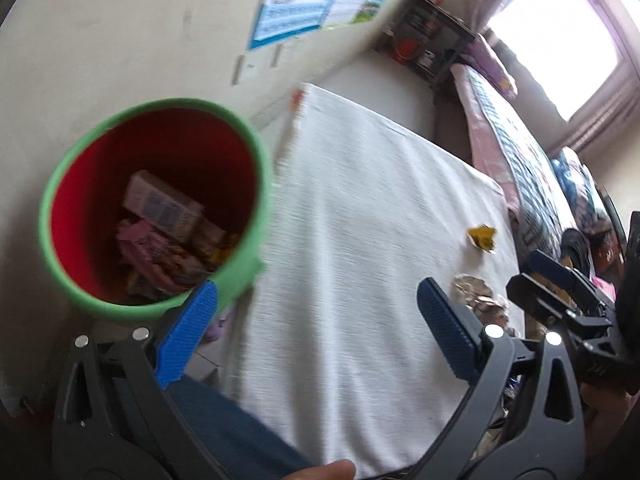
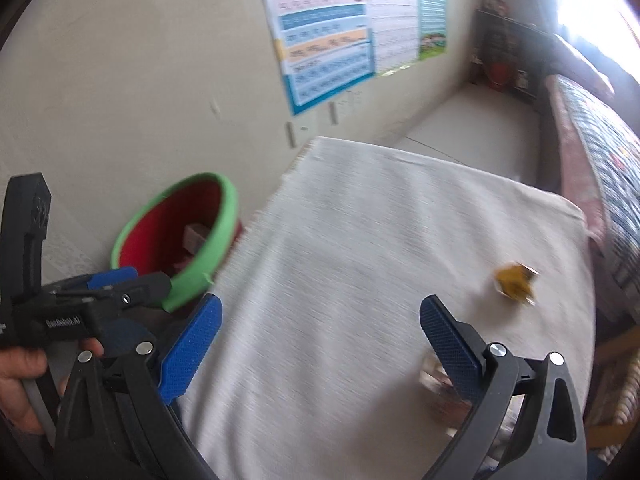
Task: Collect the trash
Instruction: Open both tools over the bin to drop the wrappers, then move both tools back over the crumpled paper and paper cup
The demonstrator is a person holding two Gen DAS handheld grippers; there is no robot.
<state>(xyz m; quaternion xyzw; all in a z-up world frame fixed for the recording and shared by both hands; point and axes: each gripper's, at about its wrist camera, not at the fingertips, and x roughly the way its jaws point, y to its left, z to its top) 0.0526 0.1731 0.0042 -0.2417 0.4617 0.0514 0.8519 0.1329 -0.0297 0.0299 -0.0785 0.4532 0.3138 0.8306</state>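
Trash sits on the white cloth [image 1: 360, 220] in 2 spots: a small yellow wrapper [image 1: 483, 237] out toward 2 o'clock from the left gripper [image 1: 318, 332], and a crumpled silvery wrapper [image 1: 478, 294] just past that gripper's right finger. The red bin with a green rim [image 1: 156, 208] stands off the cloth's left edge at 10 o'clock, against the wall, with a carton [image 1: 160, 204] and pink packets [image 1: 148, 248] already inside. The left gripper is spread wide with nothing between its blue pads. The right gripper [image 2: 320, 336] is likewise spread and empty, above the cloth, the yellow wrapper at its 2 o'clock. Posters [image 2: 324, 28] hang on the wall.
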